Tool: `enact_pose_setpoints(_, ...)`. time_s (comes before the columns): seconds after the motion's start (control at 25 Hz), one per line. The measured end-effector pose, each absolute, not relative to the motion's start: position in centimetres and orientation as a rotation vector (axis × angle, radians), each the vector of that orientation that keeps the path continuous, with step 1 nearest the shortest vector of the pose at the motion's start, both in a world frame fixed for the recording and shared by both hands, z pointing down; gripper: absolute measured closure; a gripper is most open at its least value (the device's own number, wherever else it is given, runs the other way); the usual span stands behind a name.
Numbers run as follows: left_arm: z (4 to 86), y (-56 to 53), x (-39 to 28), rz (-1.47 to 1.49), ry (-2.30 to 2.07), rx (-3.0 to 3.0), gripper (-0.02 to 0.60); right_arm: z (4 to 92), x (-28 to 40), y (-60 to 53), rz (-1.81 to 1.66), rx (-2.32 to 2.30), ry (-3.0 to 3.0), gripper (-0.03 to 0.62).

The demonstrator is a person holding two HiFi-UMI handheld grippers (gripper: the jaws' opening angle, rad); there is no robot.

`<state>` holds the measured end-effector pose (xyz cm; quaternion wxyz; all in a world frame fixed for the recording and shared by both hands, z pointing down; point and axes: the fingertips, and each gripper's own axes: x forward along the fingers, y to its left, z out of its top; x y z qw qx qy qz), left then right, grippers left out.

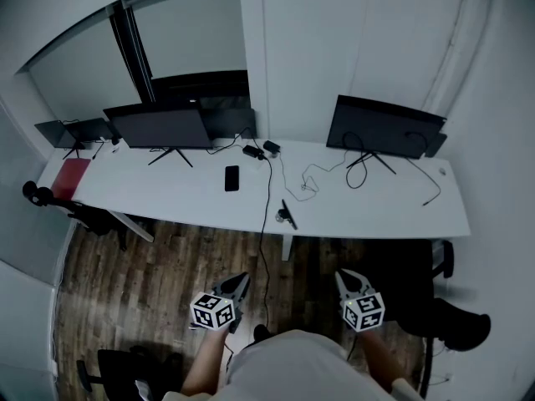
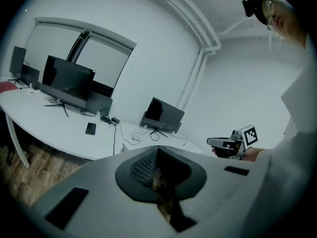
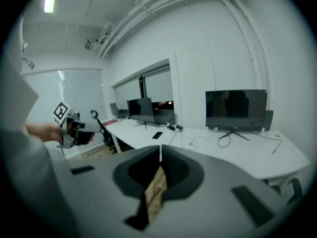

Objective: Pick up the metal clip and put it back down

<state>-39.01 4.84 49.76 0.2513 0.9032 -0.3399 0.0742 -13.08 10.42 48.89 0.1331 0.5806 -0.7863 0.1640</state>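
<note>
Dim, cool, even light lay over the white worktop (image 1: 184, 192); the floor (image 1: 142, 266) beneath it sat in shadow. Fisheye distortion bent the worktop's edges, corners darkened, and detail was soft.

A long white desk (image 1: 184, 197) stands against the far white wall (image 1: 334, 48), over a dark wood floor (image 1: 142, 282). A window (image 1: 188, 32) sits far left behind a monitor (image 1: 159, 128).
</note>
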Motion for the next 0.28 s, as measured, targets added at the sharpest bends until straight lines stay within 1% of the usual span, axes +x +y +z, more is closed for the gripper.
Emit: enact_pose_setpoints(0.28,49.80,4.92,-39.40,0.194,-0.940,2.455,0.549,48.94,-13.22,10.63,0.468,1.682,-2.281,0.562)
